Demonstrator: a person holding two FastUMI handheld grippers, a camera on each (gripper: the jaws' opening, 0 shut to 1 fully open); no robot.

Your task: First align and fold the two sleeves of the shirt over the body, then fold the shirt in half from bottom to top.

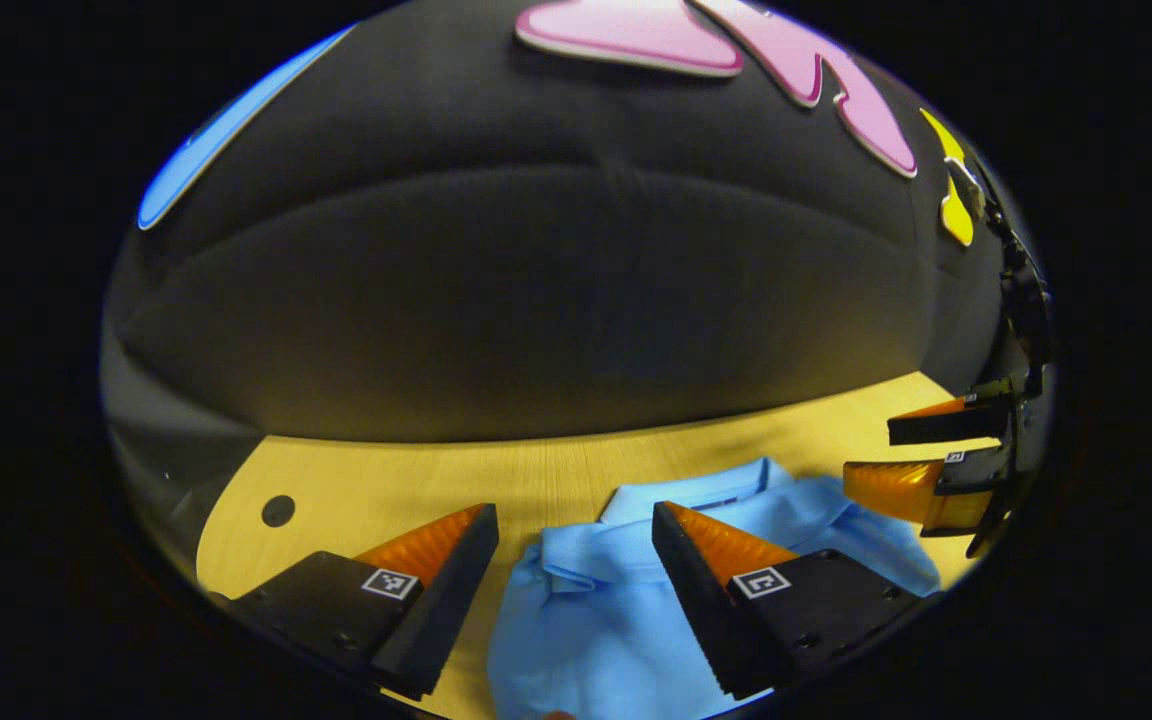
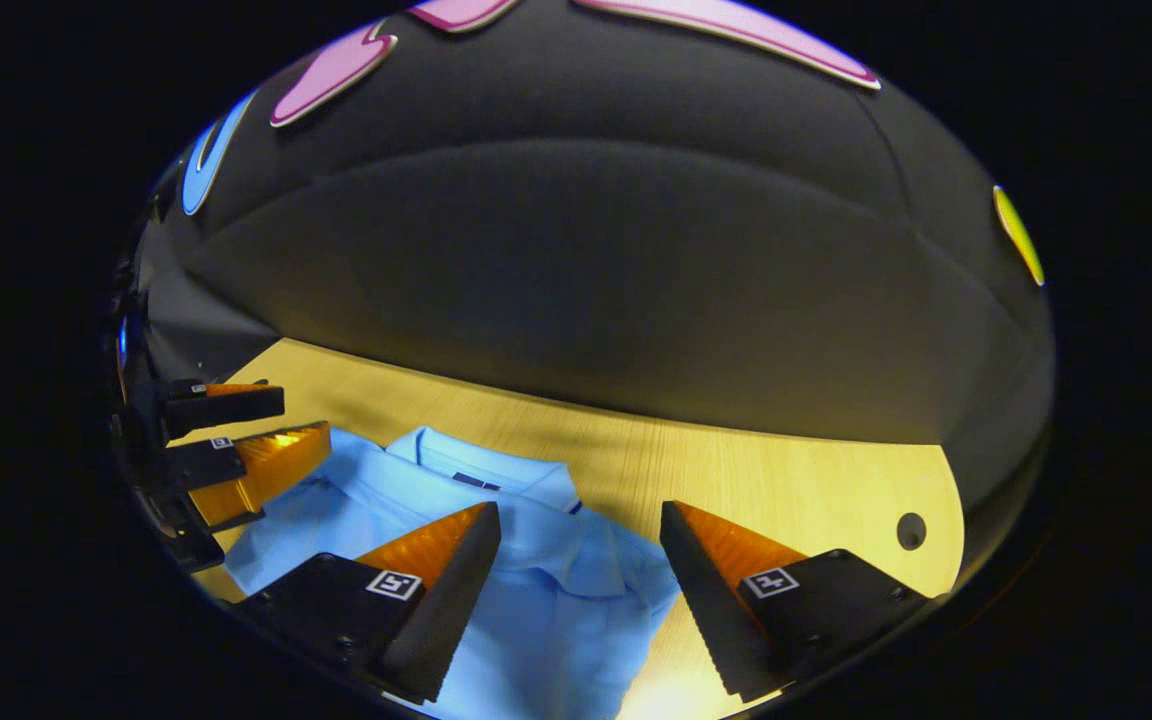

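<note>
Light-blue cotton polo shirt (image 1: 626,600) lying collar-up on a pale wood-grain worktop (image 1: 416,480), seen from both hand-held tools.

Left gripper view: the left gripper (image 1: 576,590) occupies the lower centre of the frame, its fingers spread wide and holding nothing. The gap between them frames one shoulder of the shirt, where a sleeve appears already turned in over the body. The right gripper (image 1: 936,465) enters at the right edge, level with the collar, its fingers parted by a narrow gap with no cloth visibly between them. A dark round hole (image 1: 278,511) marks the worktop at lower left.

Right gripper view: the right gripper (image 2: 581,590) sits at lower centre, fingers likewise wide apart and empty, straddling the opposite shoulder and sleeve edge of the shirt (image 2: 496,580). The left gripper (image 2: 236,435) shows at the left edge, beside the collar.

Interpretation: the symmetrical placement, one tool over each shoulder, suits checking that the two sleeve folds match. Both sleeves seem gathered onto the body, though the hem lies below frame, so the bottom-to-top fold is judged not yet made.
</note>
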